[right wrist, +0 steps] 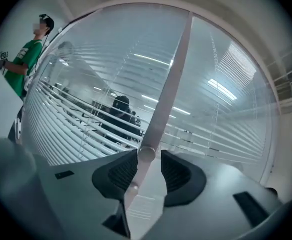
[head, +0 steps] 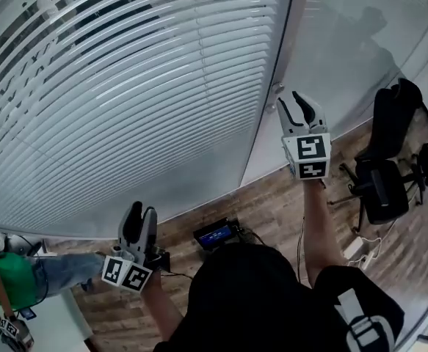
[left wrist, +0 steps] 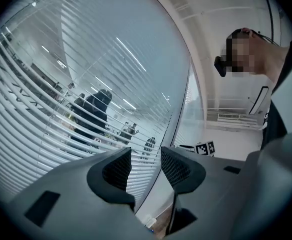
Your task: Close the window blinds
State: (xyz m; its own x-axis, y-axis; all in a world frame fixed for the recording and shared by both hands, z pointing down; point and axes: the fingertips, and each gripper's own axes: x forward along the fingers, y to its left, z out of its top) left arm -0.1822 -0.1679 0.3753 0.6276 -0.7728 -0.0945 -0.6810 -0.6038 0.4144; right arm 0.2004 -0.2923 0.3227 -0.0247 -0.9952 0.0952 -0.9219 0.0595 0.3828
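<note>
White slatted blinds [head: 125, 101] hang behind the big glass pane on the left; their slats are tilted partly open and people show through them [left wrist: 45, 109] [right wrist: 85, 119]. A pale frame post [head: 272, 123] [right wrist: 171, 84] divides this pane from the frosted one to its right. A small round knob [head: 276, 90] [right wrist: 146, 154] sits on the post. My right gripper [head: 294, 103] [right wrist: 149, 164] is raised to the knob, open, with the knob just at its fingertips. My left gripper [head: 142, 211] [left wrist: 146, 161] hangs lower in front of the blinds, open and empty.
A black office chair [head: 386, 174] stands on the wood floor at the right, with a white power strip [head: 357, 248] by it. A small device with a lit screen [head: 217, 233] lies below the window. A person in a green shirt [head: 8, 281] stands at the far left.
</note>
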